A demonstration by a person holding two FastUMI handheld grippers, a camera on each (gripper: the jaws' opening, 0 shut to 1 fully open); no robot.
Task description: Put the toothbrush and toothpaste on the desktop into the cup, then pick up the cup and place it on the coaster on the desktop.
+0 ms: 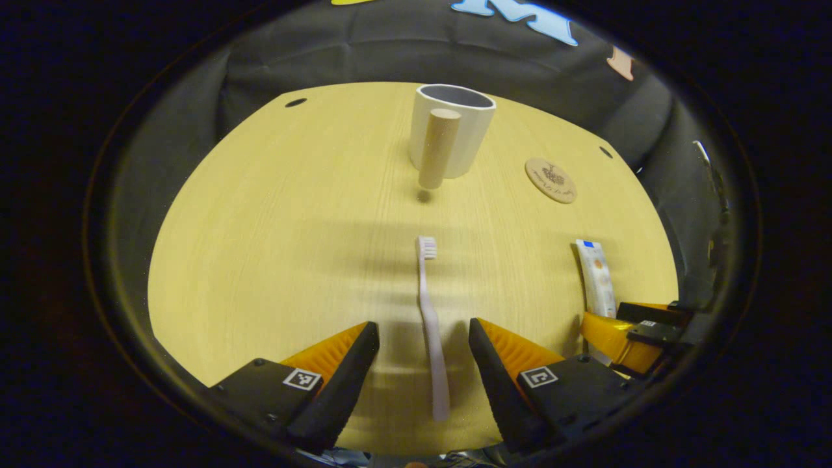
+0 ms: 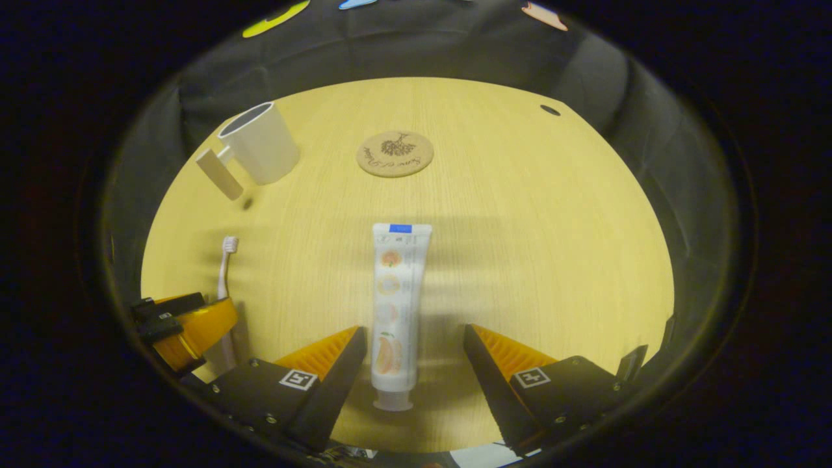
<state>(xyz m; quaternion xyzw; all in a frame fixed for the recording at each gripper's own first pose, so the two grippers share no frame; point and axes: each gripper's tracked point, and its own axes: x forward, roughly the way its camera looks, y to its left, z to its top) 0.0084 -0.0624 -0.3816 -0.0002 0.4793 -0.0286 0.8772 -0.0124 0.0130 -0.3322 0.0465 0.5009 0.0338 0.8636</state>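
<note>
A pale pink toothbrush [image 1: 430, 325] lies flat on the wooden desktop [image 1: 279, 247], bristles pointing away, its handle between the fingers of my open left gripper [image 1: 424, 335]. A white toothpaste tube [image 2: 395, 305] lies cap toward me between the fingers of my open right gripper [image 2: 411, 341]. Neither gripper touches its object. The white cup [image 1: 452, 130] with a wooden handle stands upright at the far side. A round cork coaster [image 1: 550, 180] lies to the right of the cup. The toothbrush [image 2: 226, 260], cup [image 2: 260, 143] and coaster [image 2: 394, 153] also show in the right gripper view, and the tube [image 1: 598, 276] in the left one.
The other gripper's body shows at each view's edge: the right one [image 1: 640, 331] beside the tube, the left one [image 2: 185, 325] over the toothbrush handle. Small dark holes [image 1: 296, 103] [image 2: 550, 110] mark the desktop's far corners. Black cloth surrounds the table.
</note>
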